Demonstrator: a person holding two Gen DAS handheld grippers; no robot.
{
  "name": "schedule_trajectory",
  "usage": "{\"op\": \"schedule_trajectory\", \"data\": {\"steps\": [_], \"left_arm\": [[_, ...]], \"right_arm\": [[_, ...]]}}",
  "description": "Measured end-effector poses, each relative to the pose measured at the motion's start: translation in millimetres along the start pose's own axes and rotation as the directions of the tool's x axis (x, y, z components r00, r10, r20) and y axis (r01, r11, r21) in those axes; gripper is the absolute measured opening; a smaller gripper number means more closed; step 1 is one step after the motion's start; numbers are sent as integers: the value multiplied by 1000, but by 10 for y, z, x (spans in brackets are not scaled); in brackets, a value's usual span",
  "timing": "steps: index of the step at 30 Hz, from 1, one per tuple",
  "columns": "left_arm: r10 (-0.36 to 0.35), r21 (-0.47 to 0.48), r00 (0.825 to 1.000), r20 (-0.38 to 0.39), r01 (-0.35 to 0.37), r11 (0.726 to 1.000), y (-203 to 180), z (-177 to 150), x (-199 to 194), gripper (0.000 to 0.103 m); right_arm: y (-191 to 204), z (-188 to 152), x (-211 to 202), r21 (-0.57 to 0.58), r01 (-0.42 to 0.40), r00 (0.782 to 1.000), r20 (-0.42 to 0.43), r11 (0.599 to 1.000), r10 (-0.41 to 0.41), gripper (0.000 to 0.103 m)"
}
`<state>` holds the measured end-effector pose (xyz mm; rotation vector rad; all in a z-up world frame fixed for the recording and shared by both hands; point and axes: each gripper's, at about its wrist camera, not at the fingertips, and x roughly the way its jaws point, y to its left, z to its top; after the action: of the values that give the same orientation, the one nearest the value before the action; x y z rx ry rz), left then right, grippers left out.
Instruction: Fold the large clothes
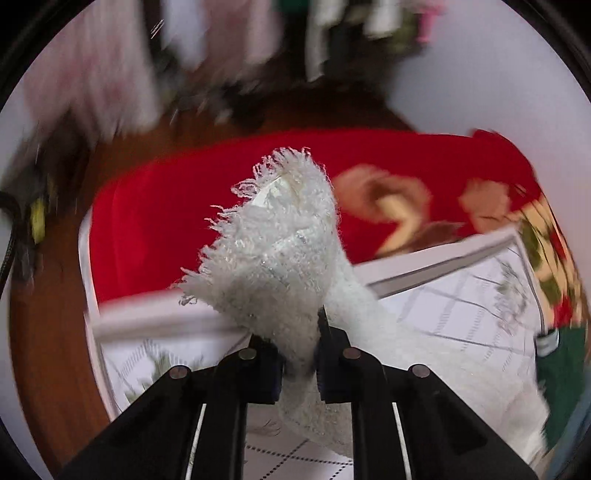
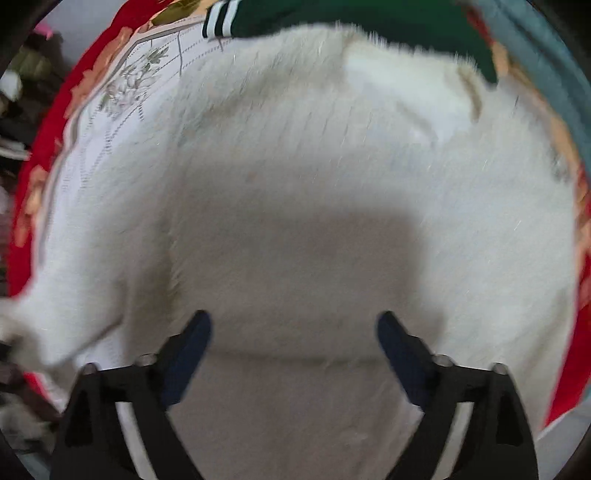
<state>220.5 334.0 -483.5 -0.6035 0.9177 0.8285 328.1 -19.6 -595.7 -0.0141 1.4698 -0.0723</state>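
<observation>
1. The left gripper (image 1: 299,354) is clamped on a bunched end of the fluffy white knitted sweater (image 1: 280,240), probably a sleeve cuff, whose fringed tip stands up past the blue pads.
2. From that pinch the sleeve trails down and to the right, toward the garment's body.
3. The right gripper (image 2: 293,347) hangs with its jaws spread wide and empty over the sweater's broad body (image 2: 314,166), which lies flat on the white patterned cloth (image 2: 122,92) covering the red floral blanket (image 2: 33,177).
4. A dark green garment with striped cuff (image 2: 332,18) lies at the far edge.
5. My judgement: the left holds the part to fold, so the sleeve likely needs carrying rightward across the body.
</observation>
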Motion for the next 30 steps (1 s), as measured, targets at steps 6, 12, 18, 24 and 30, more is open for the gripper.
{"op": "schedule_trajectory", "data": {"steps": [6, 12, 18, 24, 30], "left_arm": [[-88, 356, 988, 126, 38, 934, -999, -116, -754, 10], [-224, 583, 973, 50, 154, 798, -2030, -949, -1246, 10], [-278, 691, 949, -149, 301, 657, -2972, -2315, -1585, 11], [-211, 739, 932, -294, 361, 569, -3588, -3541, -1486, 13], [-180, 755, 933, -311, 358, 549, -3745, -3983, -1420, 46]], "right_arm": [[-144, 228, 42, 54, -19, 1000, 26, 998, 17, 96], [-1063, 123, -124, 253, -121, 993, 29, 960, 117, 96], [-2515, -397, -259, 427, -110, 993, 6, 898, 119, 96], [-3635, -810, -221, 499, -28, 998, -29, 866, 49, 96], [-4257, -925, -132, 543, -77, 994, -21, 836, 105, 96]]}}
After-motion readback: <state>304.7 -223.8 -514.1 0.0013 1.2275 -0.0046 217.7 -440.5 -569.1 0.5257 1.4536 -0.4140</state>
